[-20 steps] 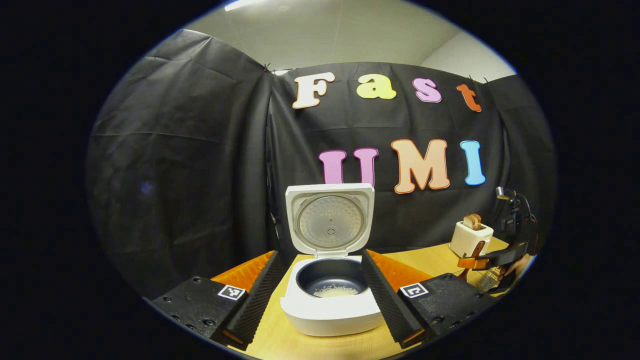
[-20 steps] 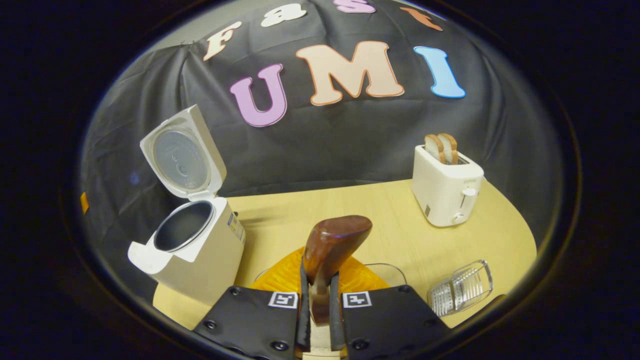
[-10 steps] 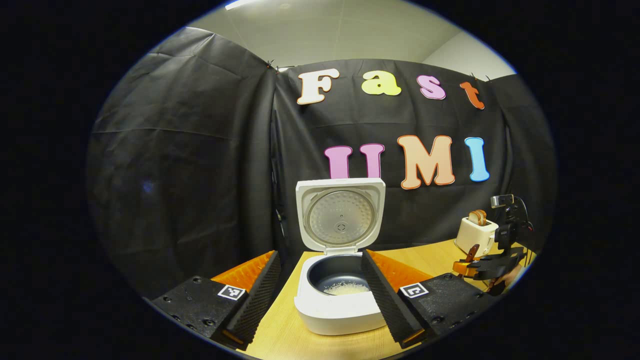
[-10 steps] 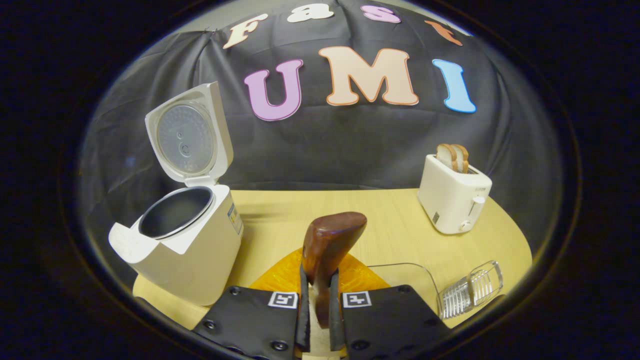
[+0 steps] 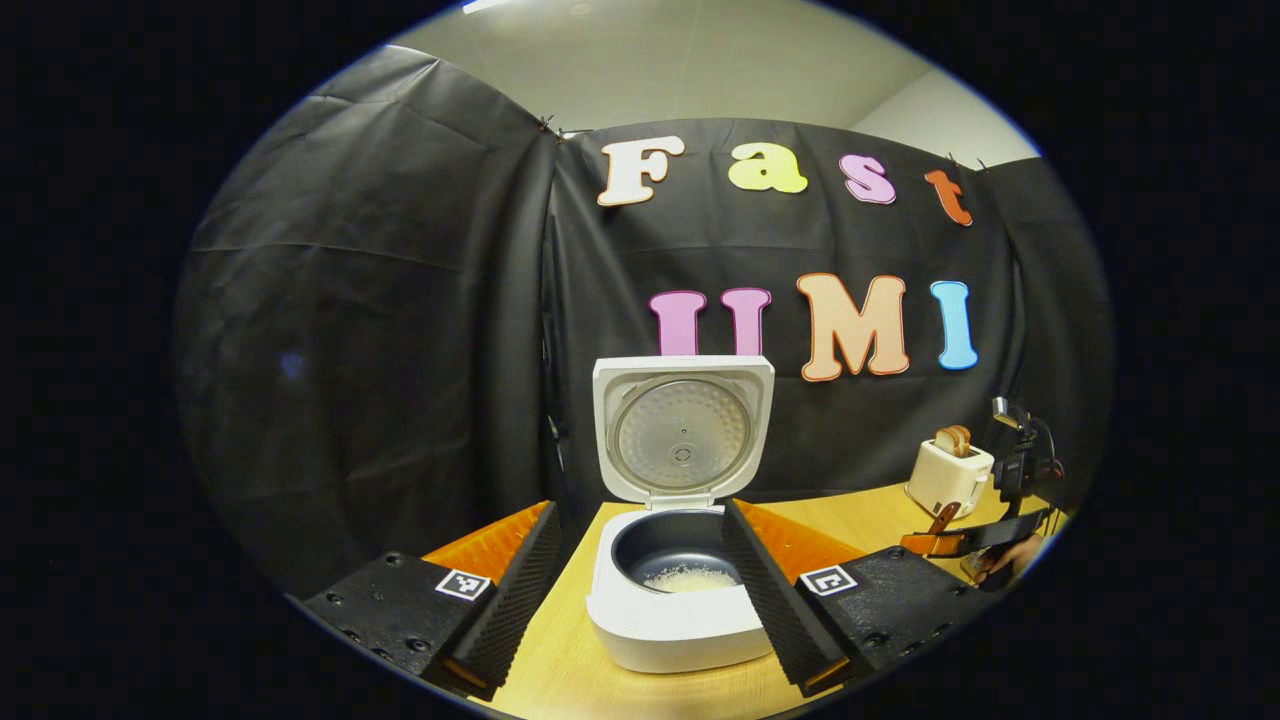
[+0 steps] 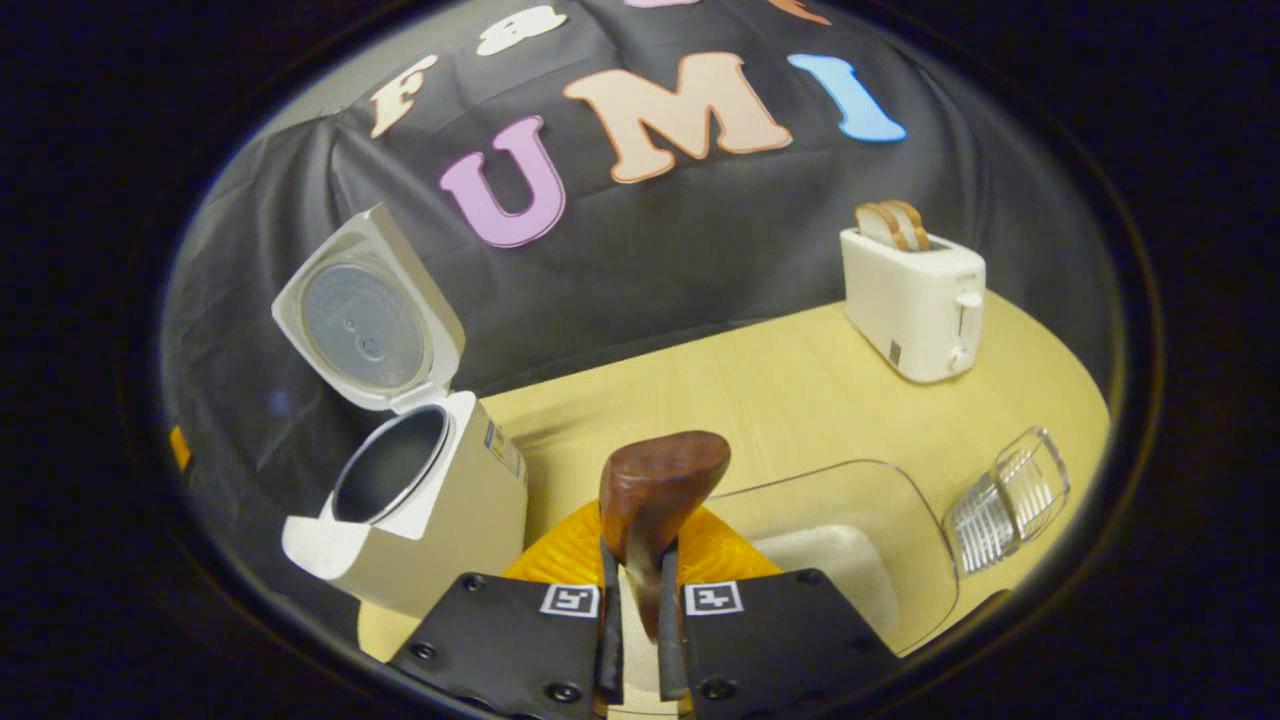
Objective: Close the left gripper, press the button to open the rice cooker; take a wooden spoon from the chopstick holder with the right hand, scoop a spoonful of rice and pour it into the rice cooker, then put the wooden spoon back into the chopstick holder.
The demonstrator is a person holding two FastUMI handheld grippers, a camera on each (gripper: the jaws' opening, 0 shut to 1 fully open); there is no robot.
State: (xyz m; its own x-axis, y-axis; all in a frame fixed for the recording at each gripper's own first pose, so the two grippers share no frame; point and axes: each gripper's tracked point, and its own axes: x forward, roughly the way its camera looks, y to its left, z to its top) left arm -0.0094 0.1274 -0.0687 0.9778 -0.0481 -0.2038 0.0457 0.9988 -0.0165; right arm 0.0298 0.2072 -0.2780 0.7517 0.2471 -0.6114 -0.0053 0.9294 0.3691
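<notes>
The white rice cooker (image 5: 665, 630) stands with its lid (image 5: 683, 430) up; a little rice lies in the dark inner pot (image 5: 690, 575). My left gripper (image 5: 640, 512) is open, its fingers spread to either side of the cooker without touching it. My right gripper (image 6: 638, 560) is shut on the brown wooden spoon (image 6: 658, 485), whose bowl points up and forward. The spoon hangs above the near edge of a clear rice container (image 6: 850, 545). The ribbed clear chopstick holder (image 6: 1005, 492) is at the right. The cooker (image 6: 420, 510) is to the spoon's left. Far right in the left gripper view is the right gripper (image 5: 975, 540).
A white toaster (image 6: 915, 300) with bread slices stands at the table's back right, also seen as the toaster (image 5: 948, 477) beyond the right gripper. Bare light wooden tabletop (image 6: 720, 390) lies between cooker and toaster. Black cloth walls close the back.
The right gripper has tilted and shifted with the spoon, bringing the rice container more into its view. The left gripper has stayed nearly still and open.
</notes>
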